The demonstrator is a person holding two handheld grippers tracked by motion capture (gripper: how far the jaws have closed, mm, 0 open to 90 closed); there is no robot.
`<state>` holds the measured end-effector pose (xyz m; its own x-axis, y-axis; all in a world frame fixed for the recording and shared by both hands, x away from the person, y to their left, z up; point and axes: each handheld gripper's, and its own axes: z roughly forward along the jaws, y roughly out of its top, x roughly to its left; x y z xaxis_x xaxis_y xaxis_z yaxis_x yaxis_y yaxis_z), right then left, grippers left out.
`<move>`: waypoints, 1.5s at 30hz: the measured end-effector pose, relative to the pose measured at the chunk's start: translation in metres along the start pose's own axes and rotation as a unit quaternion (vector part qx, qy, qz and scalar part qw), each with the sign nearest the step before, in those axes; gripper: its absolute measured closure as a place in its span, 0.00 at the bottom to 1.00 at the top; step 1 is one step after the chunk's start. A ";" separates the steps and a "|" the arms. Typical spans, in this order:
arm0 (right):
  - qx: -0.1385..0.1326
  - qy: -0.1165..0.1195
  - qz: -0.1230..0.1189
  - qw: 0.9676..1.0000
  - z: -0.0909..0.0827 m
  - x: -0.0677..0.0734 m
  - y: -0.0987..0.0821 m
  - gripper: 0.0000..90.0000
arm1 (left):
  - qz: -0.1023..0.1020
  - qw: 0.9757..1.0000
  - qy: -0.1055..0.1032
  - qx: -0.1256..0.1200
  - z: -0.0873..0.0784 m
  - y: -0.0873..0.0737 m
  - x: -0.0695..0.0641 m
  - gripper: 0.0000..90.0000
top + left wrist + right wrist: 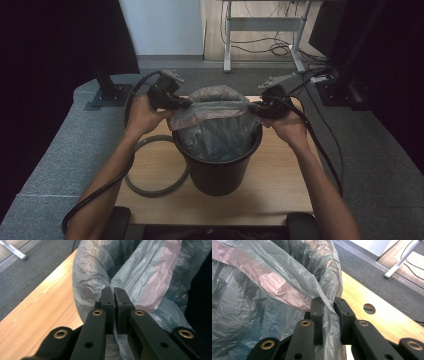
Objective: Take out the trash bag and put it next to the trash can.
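A black bin [218, 170] stands in the middle of the wooden table [280, 190], lined with a translucent grey plastic bag [215, 112]. The bag's mouth is pulled up above the rim and stretched between the two grippers. My left gripper [187, 103] is at the bag's left edge. In the left gripper view its jaws [114, 291] are pressed together on a fold of the bag [150, 272]. My right gripper [252, 106] is at the bag's right edge, and its jaws [328, 302] pinch a strip of the bag film [262, 272] between them.
A grey hose loop [150, 187] lies on the table left of the bin. A black bracket [110, 92] stands on the grey surface at the back left. Desk legs and cables [260, 30] are on the floor behind. The tabletop has a round hole [369, 308].
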<state>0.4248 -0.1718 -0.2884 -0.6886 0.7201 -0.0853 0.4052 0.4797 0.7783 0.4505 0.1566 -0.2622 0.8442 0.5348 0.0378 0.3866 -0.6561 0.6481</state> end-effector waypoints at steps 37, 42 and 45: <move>-0.015 0.189 -0.090 0.978 0.012 0.067 0.030 0.53 | 0.084 0.978 -0.177 -0.065 0.005 0.022 -0.048 0.99; -0.009 0.206 -0.110 0.972 0.017 0.077 0.034 0.60 | 0.089 0.972 -0.208 -0.064 0.010 0.024 -0.053 0.99; -0.009 0.220 -0.118 0.968 0.017 0.080 0.033 0.77 | 0.071 0.967 -0.233 -0.075 0.009 0.024 -0.050 0.96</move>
<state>0.3939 -0.0898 -0.2798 -0.9519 0.3062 0.0074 0.1968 0.5930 0.7807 0.4215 0.1092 -0.2555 0.9739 0.1247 -0.1895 0.2261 -0.6019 0.7659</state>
